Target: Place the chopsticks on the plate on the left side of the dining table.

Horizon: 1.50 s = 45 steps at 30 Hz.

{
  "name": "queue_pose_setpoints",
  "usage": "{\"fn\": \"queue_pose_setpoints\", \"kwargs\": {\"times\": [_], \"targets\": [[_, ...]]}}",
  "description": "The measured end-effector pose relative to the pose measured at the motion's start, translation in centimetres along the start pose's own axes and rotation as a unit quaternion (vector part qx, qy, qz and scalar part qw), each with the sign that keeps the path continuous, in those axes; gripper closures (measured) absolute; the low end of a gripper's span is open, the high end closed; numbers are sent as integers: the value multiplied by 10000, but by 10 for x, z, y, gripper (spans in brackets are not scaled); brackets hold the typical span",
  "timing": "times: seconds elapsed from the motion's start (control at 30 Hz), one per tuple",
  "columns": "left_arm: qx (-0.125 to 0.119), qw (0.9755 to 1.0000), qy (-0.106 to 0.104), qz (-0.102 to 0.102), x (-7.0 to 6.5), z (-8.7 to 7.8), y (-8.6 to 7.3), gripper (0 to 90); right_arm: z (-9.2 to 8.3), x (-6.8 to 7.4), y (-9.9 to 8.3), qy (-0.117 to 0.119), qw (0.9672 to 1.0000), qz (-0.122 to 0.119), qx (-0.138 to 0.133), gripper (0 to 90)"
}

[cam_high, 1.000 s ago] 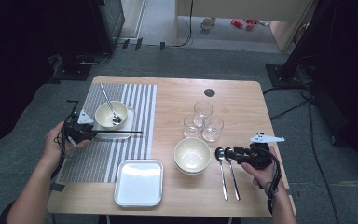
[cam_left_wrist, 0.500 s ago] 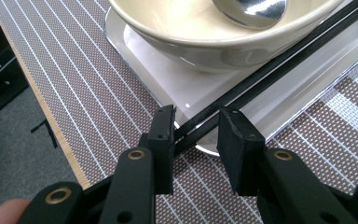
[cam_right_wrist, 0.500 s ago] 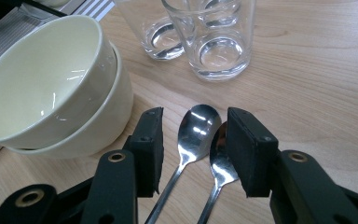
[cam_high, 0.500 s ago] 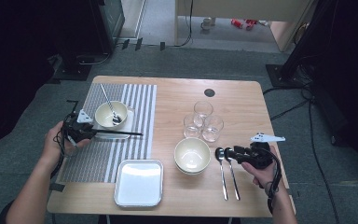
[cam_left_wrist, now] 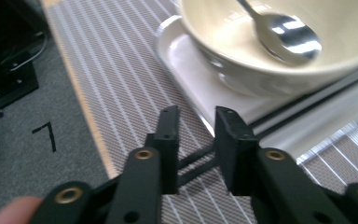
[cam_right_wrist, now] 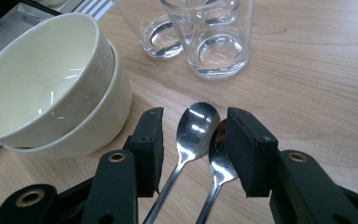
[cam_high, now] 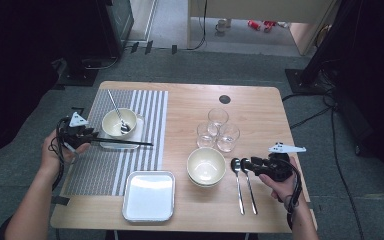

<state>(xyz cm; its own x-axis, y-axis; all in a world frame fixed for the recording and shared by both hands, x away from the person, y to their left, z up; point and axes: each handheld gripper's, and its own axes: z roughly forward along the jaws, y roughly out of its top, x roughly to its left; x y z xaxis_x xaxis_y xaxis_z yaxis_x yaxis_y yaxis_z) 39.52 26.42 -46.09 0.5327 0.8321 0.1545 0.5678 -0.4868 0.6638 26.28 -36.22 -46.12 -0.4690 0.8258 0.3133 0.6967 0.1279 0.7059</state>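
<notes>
At the left edge of the striped placemat [cam_high: 95, 170], my left gripper [cam_high: 91, 138] [cam_left_wrist: 196, 116] has its jaws astride the near ends of two black chopsticks [cam_high: 125, 143] [cam_left_wrist: 193, 164]. The jaws have just been closing, and a gap still shows between the pads. The chopsticks lie along the front of a small white plate [cam_high: 139, 122] [cam_left_wrist: 186, 60]. On that plate stands a cream bowl [cam_high: 116, 125] [cam_left_wrist: 223, 37] with a spoon [cam_high: 117, 111] [cam_left_wrist: 286, 35] in it. My right gripper [cam_high: 245, 162] [cam_right_wrist: 194, 113] stands open over the heads of two spoons [cam_high: 238, 185] [cam_right_wrist: 196, 123] lying on the wood.
Two stacked cream bowls [cam_high: 206, 166] [cam_right_wrist: 42, 84] sit just left of the right gripper. Three empty glasses [cam_high: 218, 119] [cam_right_wrist: 216, 42] stand behind them. A white square tray [cam_high: 149, 196] rests at the table's front edge.
</notes>
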Motion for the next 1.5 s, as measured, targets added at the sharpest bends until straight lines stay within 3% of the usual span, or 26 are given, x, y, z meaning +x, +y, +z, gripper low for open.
{"fn": "queue_pose_setpoints", "kwargs": {"times": [0.07,0.17,0.3,0.5,0.7,1.23,1.37,1.5], "targets": [[-24,10000,23,-85,2,2,0,842,1,0,0,4,10000,10,13,575],[46,9997,42,-253,4,7,1,889,1,1,0,11,10000,20,14,577],[147,9994,-63,-310,3,15,3,885,1,1,0,11,10000,24,5,578],[265,9991,-219,-231,-2,21,5,863,-1,-1,-1,-9,10000,30,-1,578],[395,9989,-244,-74,-5,23,6,848,-2,-2,-3,-15,10000,55,0,579],[428,9984,-351,-73,-6,24,7,831,-3,-3,-2,-23,10000,58,-16,581],[326,9990,-267,-131,-4,20,7,818,-3,-3,-3,-16,10000,62,-23,581],[186,9991,-164,-339,6,13,5,827,-3,-2,-3,-15,10000,61,-12,581]]}}
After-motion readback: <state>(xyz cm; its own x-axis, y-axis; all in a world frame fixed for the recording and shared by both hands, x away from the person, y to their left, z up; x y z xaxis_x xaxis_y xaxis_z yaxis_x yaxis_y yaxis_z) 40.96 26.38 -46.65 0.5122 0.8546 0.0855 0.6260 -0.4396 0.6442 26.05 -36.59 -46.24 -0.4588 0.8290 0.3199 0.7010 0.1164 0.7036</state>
